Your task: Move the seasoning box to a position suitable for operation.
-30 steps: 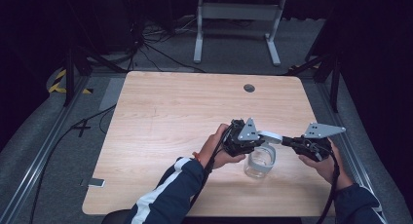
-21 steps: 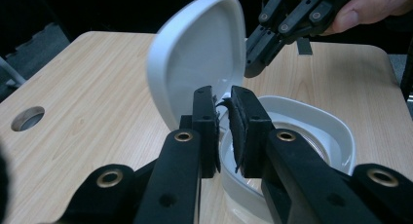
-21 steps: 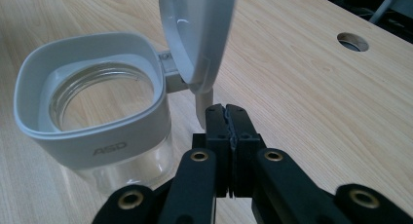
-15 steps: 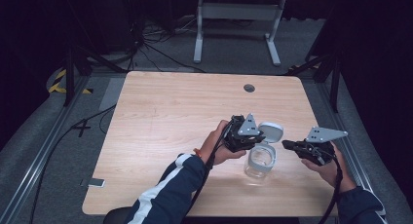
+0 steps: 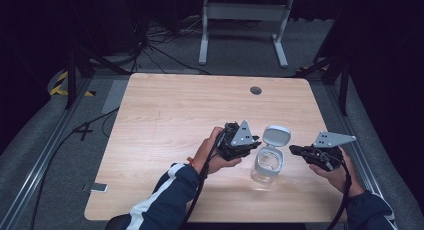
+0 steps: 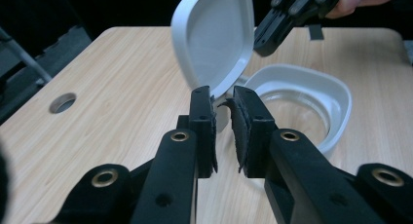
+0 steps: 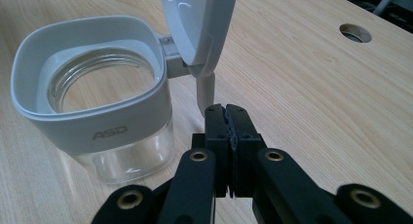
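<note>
A clear glass jar [image 5: 266, 165] with a white square collar stands on the wooden table [image 5: 165, 120] at the front right. Its hinged white lid [image 5: 276, 136] stands open, tilted upward. My left gripper [image 5: 254, 146] is against the jar's left side. In the left gripper view its jaws [image 6: 222, 101] are closed on the white hinge piece below the lid [image 6: 214, 39], beside the collar [image 6: 336, 95]. My right gripper [image 5: 295, 150] is shut, holding nothing, a little right of the jar. In the right gripper view its tips [image 7: 225, 109] sit just below the lid's hanging tab [image 7: 207, 95].
A round cable hole [image 5: 256, 90] lies at the far middle of the table. A white metal stand [image 5: 240, 20] and cables are on the floor behind. A small flat device [image 5: 98, 188] lies on the floor at the left front.
The lid has swung from lying over the jar to standing open. My right gripper has pulled back to the right, away from the lid. The left gripper has stayed at the jar.
</note>
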{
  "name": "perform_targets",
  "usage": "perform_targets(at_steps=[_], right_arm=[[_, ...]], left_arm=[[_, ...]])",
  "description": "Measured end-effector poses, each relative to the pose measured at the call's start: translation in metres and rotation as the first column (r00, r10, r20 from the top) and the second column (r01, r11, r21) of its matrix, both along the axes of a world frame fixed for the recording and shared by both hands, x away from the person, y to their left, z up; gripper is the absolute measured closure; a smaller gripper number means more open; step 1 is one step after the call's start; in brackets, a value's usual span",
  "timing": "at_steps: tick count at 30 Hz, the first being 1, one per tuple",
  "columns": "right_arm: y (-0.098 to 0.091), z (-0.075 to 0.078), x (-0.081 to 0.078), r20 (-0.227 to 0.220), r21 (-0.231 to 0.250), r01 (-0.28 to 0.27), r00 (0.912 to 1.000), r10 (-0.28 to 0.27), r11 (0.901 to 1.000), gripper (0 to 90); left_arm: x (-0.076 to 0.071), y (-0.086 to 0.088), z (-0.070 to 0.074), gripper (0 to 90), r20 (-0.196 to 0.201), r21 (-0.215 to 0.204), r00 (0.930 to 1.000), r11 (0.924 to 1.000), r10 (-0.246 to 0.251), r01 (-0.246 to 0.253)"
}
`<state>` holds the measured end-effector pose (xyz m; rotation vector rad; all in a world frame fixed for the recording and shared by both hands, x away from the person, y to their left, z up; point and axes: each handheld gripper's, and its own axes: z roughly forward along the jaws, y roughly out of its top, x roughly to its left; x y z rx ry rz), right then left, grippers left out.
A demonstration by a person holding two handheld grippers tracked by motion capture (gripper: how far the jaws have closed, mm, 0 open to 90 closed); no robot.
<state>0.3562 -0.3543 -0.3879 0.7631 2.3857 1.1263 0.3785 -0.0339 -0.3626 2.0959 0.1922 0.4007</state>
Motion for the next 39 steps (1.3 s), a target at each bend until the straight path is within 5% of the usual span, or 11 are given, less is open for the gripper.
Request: perform_targets(at_steps=[11, 18, 26, 33, 37, 39], right_arm=[[-0.002, 0.000, -0.002, 0.007, -0.021, 0.012, 0.9999, -0.012, 0.9997, 87.0], [0.000, 0.001, -0.004, 0.007, -0.036, 0.008, 0.9999, -0.008, 0.9993, 87.0], [0.000, 0.002, -0.004, 0.010, -0.049, 0.011, 0.9999, -0.010, 0.9987, 86.8], [-0.004, -0.001, -0.005, 0.004, -0.057, 0.005, 1.0000, -0.005, 0.9983, 85.5], [-0.005, -0.004, -0.006, -0.005, -0.068, 0.007, 1.0000, -0.007, 0.9977, 84.6], [-0.007, -0.004, -0.007, -0.002, -0.069, 0.006, 1.0000, -0.007, 0.9976, 84.2]], left_arm=[[-0.004, 0.049, -0.015, 72.0, 0.014, 0.086, 0.9975, 0.9939, 0.069, -0.070], [-0.007, 0.091, -0.031, 63.4, -0.003, 0.140, 0.9885, 0.9788, 0.151, -0.149], [-0.016, 0.142, -0.050, 58.3, -0.032, 0.203, 0.9623, 0.9444, 0.270, -0.258], [-0.024, 0.184, -0.071, 46.7, -0.061, 0.243, 0.9279, 0.9071, 0.368, -0.343], [-0.031, 0.205, -0.084, 40.8, -0.086, 0.266, 0.9012, 0.8814, 0.425, -0.390], [-0.033, 0.213, -0.089, 38.5, -0.103, 0.271, 0.8916, 0.8749, 0.441, -0.401]])
